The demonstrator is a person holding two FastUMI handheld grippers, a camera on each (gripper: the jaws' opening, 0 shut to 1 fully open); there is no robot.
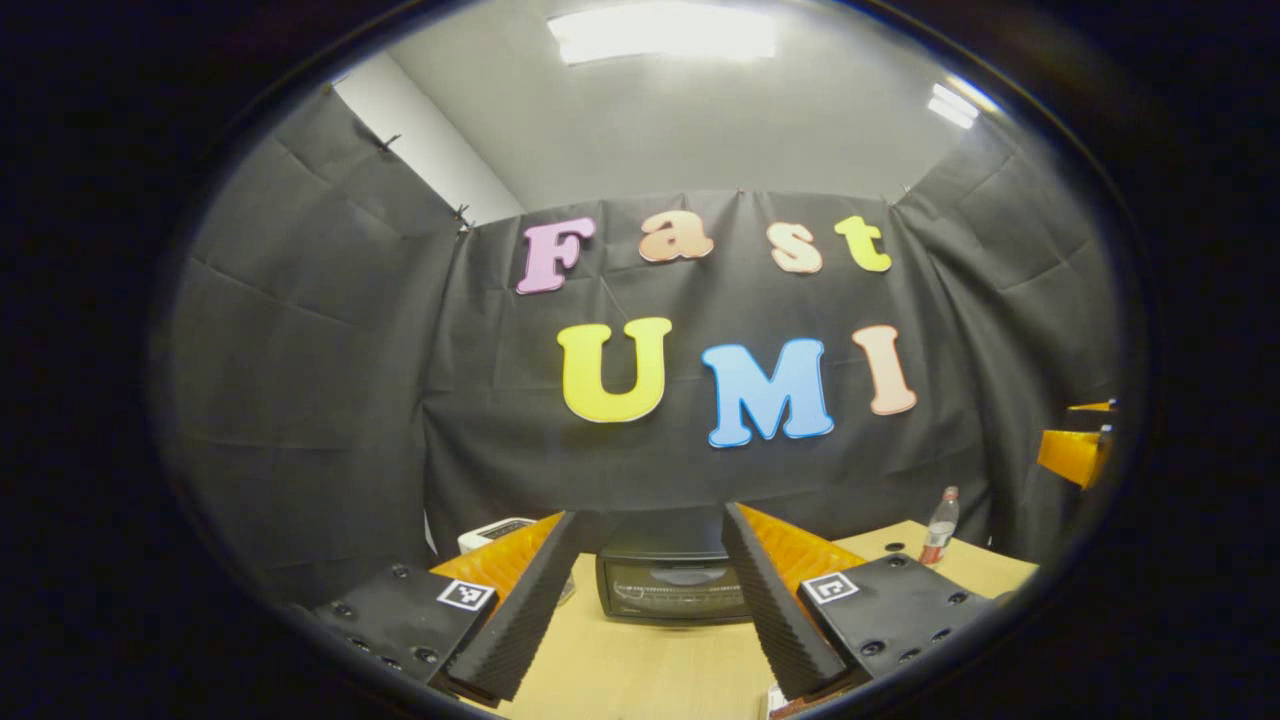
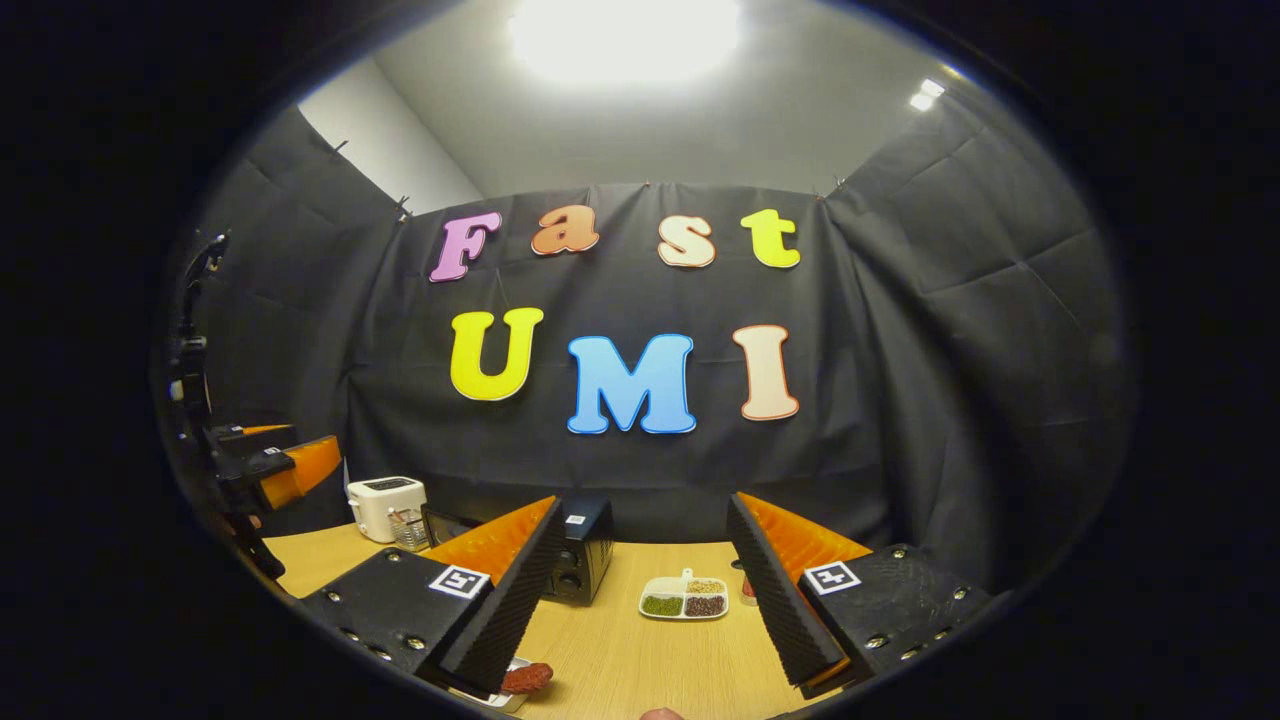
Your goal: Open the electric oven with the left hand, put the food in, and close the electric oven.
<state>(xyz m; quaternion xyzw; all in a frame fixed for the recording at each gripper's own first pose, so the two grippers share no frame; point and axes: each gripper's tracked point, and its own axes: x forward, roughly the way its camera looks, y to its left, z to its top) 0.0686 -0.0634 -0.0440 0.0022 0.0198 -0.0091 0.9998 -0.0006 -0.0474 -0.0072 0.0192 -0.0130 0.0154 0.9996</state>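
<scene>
In the left gripper view, the black electric oven (image 1: 672, 590) stands on the wooden table (image 1: 640, 670), straight ahead between the fingers, its glass door shut. My left gripper (image 1: 650, 512) is open, short of the oven and holding nothing. In the right gripper view, my right gripper (image 2: 643, 500) is open and empty above the table (image 2: 640, 660). The oven (image 2: 580, 550) stands half hidden behind its left finger. A reddish piece of food (image 2: 525, 677) lies on a small white plate at the bottom, beside the left finger. The left gripper (image 2: 285, 465) hangs at the far left.
A white toaster (image 2: 385, 505) stands at the back left of the table, beside a small clear holder (image 2: 405, 530). A divided white dish (image 2: 685, 597) with green and brown fillings lies mid-table. A plastic bottle (image 1: 938, 527) stands at the right. The right gripper (image 1: 1075, 450) is far right.
</scene>
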